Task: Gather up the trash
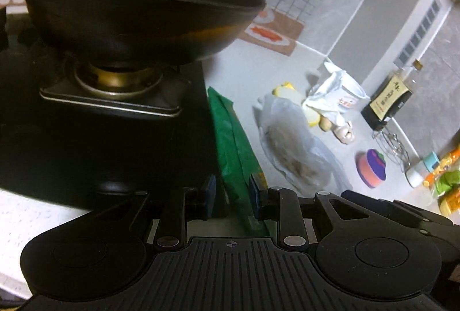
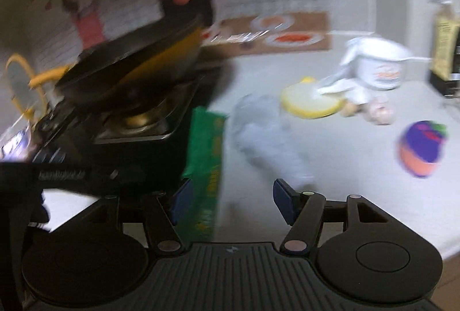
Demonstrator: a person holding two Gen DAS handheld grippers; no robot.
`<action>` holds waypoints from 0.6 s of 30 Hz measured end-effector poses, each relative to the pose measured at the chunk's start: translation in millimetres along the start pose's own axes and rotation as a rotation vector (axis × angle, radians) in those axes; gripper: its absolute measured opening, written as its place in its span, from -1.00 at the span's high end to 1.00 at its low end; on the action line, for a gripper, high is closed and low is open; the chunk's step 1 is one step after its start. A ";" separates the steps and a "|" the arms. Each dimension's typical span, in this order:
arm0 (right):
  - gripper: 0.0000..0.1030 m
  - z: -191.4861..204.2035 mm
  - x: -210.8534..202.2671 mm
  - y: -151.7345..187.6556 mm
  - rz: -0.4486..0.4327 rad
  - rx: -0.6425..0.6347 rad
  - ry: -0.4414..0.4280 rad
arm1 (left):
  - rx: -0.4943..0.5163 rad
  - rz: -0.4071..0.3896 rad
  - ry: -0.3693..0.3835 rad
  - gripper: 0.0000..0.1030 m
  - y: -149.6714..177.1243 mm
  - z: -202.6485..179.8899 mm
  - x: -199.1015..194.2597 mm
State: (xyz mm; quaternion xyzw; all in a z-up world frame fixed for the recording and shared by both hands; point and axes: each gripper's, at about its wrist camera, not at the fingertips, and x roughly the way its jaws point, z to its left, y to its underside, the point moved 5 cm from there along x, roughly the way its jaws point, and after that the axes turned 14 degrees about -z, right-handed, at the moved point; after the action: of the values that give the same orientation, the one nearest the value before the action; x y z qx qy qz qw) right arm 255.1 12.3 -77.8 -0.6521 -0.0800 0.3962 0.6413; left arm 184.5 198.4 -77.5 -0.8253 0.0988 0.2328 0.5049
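A green bag point(image 1: 233, 138) lies on the grey counter beside the stove; its near end sits between the blue pads of my left gripper point(image 1: 232, 196), which is closed on it. It also shows in the right wrist view point(image 2: 207, 161), where my right gripper point(image 2: 233, 201) is open, the bag beside its left pad. A clear plastic bag point(image 1: 293, 144) lies right of the green one, also in the blurred right view point(image 2: 264, 132). A white cup with a white bag point(image 1: 336, 95) and yellow peels point(image 2: 310, 101) lie behind.
A black wok point(image 1: 135, 9) sits on a gas stove point(image 1: 109, 98) at the left. A dark bottle point(image 1: 391, 98), a whisk point(image 1: 394, 144), an orange and purple toy point(image 1: 372, 167) and garlic point(image 1: 343, 134) stand at the right. Tiled wall behind.
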 end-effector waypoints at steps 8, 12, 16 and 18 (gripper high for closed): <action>-0.20 -17.7 35.9 -32.4 -0.050 -0.129 0.118 | -0.008 0.024 0.012 0.44 -3.4 1.5 27.2; -0.20 -29.2 76.8 -32.9 0.024 -0.065 0.124 | 0.009 0.029 0.030 0.44 -6.2 -3.6 35.8; 0.24 -33.8 93.2 -23.9 0.080 -0.032 0.113 | 0.044 0.045 0.034 0.44 -2.2 -9.6 44.1; 0.46 -36.9 92.4 -19.1 0.100 -0.026 0.107 | 0.055 0.057 0.031 0.44 -0.5 -11.5 49.7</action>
State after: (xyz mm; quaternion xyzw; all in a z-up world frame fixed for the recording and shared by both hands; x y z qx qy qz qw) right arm 347.9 43.6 -103.9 -0.6840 -0.0180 0.3911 0.6155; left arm 231.3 192.1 -96.8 -0.8116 0.1365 0.2315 0.5188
